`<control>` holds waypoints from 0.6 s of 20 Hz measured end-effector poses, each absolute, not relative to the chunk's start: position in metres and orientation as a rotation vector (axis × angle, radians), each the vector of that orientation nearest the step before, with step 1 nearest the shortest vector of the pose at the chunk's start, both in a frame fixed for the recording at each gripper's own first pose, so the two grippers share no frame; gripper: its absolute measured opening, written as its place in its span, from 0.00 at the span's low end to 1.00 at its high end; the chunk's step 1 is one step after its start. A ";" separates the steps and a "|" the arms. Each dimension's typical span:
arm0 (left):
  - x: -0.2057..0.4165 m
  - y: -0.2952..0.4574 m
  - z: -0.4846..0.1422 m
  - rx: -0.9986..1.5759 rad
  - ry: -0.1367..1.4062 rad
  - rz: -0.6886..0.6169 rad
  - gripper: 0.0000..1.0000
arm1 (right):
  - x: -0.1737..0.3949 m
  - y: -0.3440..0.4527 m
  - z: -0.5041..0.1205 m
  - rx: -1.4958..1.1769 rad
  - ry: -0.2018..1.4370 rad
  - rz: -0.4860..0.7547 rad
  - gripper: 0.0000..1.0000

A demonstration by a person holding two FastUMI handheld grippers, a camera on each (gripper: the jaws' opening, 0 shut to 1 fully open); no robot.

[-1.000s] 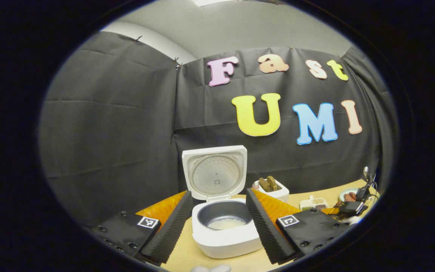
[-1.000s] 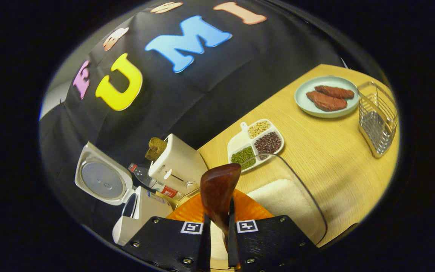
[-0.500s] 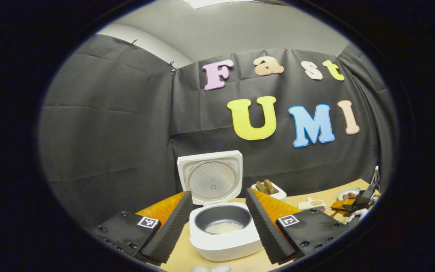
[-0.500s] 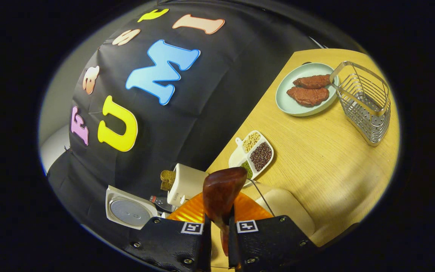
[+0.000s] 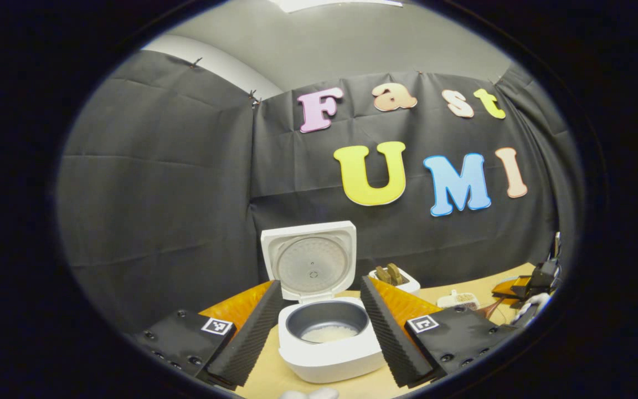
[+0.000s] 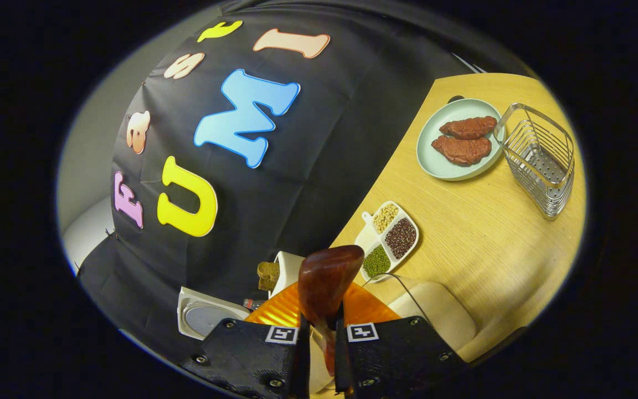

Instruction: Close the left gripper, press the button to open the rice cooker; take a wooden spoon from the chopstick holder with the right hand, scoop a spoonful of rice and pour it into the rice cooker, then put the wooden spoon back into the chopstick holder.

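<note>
We've got the right hand-held gripper (image 6: pixel 319 354) clamped on the dark reddish wooden spoon (image 6: pixel 325 284). Left hand-held gripper (image 5: pixel 319 332) hangs wide apart, framing the lid-up white rice cooker (image 5: pixel 327 354) on the counter (image 6: pixel 485 233).

Level left, tilted right; shared cooker (image 5: pixel 327 332).

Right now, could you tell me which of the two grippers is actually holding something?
The right gripper: its fingers are shut on the wooden spoon. The left gripper stands open before the rice cooker.
</note>
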State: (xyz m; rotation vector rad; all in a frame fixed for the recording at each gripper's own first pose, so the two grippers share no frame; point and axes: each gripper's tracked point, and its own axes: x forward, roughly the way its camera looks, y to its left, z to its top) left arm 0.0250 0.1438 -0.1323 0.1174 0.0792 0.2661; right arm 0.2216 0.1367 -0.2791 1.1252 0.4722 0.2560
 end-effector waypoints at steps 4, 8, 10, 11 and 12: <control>0.019 0.150 -0.130 0.121 0.070 0.273 0.99 | 0.226 0.145 -0.241 1.175 0.438 0.275 0.18; 0.010 0.161 -0.129 0.115 0.061 0.288 0.99 | 0.227 0.176 -0.189 1.224 0.420 0.334 0.17; 0.007 0.166 -0.130 0.115 0.061 0.298 0.99 | 0.227 0.202 -0.168 1.238 0.423 0.365 0.17; 0.004 0.170 -0.132 0.112 0.065 0.305 0.99 | 0.224 0.215 -0.158 1.237 0.423 0.385 0.17; 0.003 0.172 -0.134 0.106 0.067 0.308 0.99 | 0.223 0.229 -0.149 1.240 0.428 0.401 0.17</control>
